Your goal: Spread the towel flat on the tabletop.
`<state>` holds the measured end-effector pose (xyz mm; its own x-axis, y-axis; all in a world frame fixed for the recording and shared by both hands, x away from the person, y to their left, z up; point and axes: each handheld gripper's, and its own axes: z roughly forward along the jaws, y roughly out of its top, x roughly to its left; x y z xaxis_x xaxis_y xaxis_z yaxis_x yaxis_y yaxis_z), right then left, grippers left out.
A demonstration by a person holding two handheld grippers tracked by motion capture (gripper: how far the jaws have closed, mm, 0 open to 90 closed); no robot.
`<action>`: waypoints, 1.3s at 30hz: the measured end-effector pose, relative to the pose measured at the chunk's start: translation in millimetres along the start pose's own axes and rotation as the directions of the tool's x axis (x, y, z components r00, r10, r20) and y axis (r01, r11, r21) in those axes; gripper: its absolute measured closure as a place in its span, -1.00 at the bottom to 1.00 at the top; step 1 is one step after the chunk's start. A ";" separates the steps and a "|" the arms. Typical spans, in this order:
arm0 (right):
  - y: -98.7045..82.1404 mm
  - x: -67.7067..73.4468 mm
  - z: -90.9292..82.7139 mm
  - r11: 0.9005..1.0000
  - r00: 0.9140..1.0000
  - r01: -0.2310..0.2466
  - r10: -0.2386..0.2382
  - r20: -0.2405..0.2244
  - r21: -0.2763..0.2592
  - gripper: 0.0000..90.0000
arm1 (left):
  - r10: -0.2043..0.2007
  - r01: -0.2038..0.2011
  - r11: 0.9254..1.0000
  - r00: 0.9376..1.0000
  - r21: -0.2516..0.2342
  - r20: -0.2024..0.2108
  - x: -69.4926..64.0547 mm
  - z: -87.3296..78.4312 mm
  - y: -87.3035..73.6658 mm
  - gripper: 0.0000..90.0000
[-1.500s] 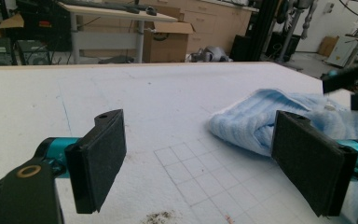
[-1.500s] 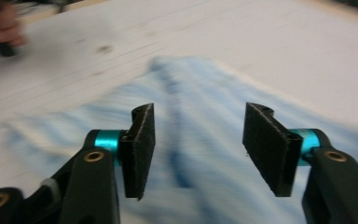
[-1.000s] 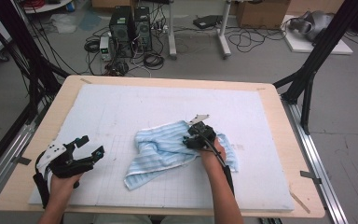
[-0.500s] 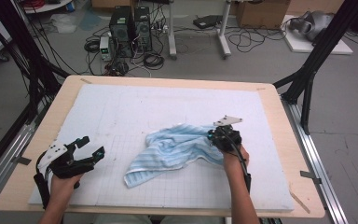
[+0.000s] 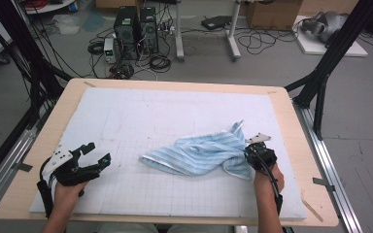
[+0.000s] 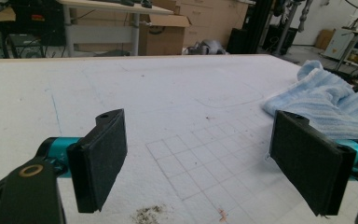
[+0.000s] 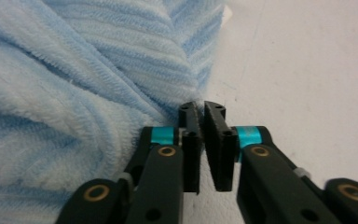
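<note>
A light blue striped towel [image 5: 199,153] lies bunched and stretched out on the white gridded mat [image 5: 165,111], right of centre. My right gripper [image 5: 249,151] is at the towel's right end. In the right gripper view its jaws [image 7: 202,109] have just been opening and stand a narrow slit apart. The towel [image 7: 74,84] touches their tips, and bare mat shows through the slit. My left gripper [image 5: 98,152] rests near the front left of the mat, wide open with nothing between its pads [image 6: 200,126]. The towel [image 6: 326,98] is far off to its right.
The mat covers a wooden table [image 5: 53,141] with black frame posts at its sides. Computer cases [image 5: 136,26], cables and boxes stand on the floor beyond the far edge. A small dirt smudge [image 6: 149,213] marks the mat in front of the left gripper.
My right gripper has moved to the right and dragged the towel with it, stretching the cloth out. The left gripper has stayed in place.
</note>
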<state>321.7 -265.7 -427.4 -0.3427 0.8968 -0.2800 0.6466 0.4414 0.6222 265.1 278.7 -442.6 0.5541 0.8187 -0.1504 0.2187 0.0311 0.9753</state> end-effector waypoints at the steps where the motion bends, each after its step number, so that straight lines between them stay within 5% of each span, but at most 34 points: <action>1: 1.6 0.6 -2.7 1.000 1.000 -0.010 0.010 0.001 -0.027 0.56 | -0.002 0.002 1.000 1.000 0.002 0.002 -0.5 0.3 -0.2 -0.57; 5: 7.3 2.4 -16.2 0.976 0.992 -0.097 0.079 -0.098 -0.195 0.09 | 0.000 -0.001 1.000 1.000 0.013 0.019 -2.4 2.1 -0.6 -0.56; 9: 3.1 4.9 -25.8 0.949 0.980 -0.151 0.107 -0.168 -0.277 -0.03 | -0.014 0.013 1.000 0.999 0.020 0.047 -5.5 5.5 -0.4 -0.56; 13: -7.7 5.3 -31.8 0.948 0.982 -0.124 0.075 -0.174 -0.293 -0.04 | 0.011 -0.015 0.999 0.996 0.043 0.089 -12.4 15.8 3.8 -0.58; 22: -24.7 -5.6 -40.1 0.942 0.977 -0.150 0.095 -0.191 -0.300 -0.10 | 0.059 -0.077 0.989 0.989 0.124 0.139 -37.4 64.3 23.7 -0.60; 26: -31.3 -2.8 -37.7 0.948 0.975 -0.137 0.077 -0.208 -0.288 -0.10 | 0.095 -0.129 0.970 0.981 0.205 0.166 -51.1 89.7 27.8 -0.61; 30: -35.3 0.9 -33.9 0.951 0.969 -0.132 0.064 -0.239 -0.281 -0.10 | 0.129 -0.186 0.933 0.972 0.308 0.197 -64.2 112.4 21.9 -0.55; 32: -34.9 1.9 -34.1 0.951 0.968 -0.131 0.061 -0.245 -0.280 -0.10 | 0.140 -0.210 0.903 0.968 0.374 0.207 -65.4 120.7 15.9 -0.51; 33: -33.9 3.2 -34.4 0.951 0.966 -0.125 0.051 -0.253 -0.284 -0.09 | 0.130 -0.204 0.898 0.970 0.391 0.208 -65.7 123.0 13.5 -0.44; 34: -33.1 4.5 -35.2 0.951 0.964 -0.126 0.050 -0.261 -0.283 -0.09 | 0.125 -0.207 0.882 0.969 0.422 0.213 -65.1 126.0 10.4 -0.37; 37: -28.1 10.0 -36.6 0.950 0.958 -0.097 0.008 -0.286 -0.296 -0.07 | 0.124 -0.233 0.847 0.960 0.477 0.249 -65.5 130.4 4.0 0.08; 39: -24.9 15.0 -35.4 0.951 0.952 -0.082 -0.014 -0.304 -0.298 -0.05 | 0.132 -0.252 0.854 0.951 0.455 0.279 -67.0 129.5 4.5 0.52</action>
<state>276.3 -264.4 -421.3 -0.5427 0.8382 -0.0527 0.4398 0.3371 0.8324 332.9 149.8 -449.1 0.7800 0.6230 -0.0597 0.4129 -0.4406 0.7971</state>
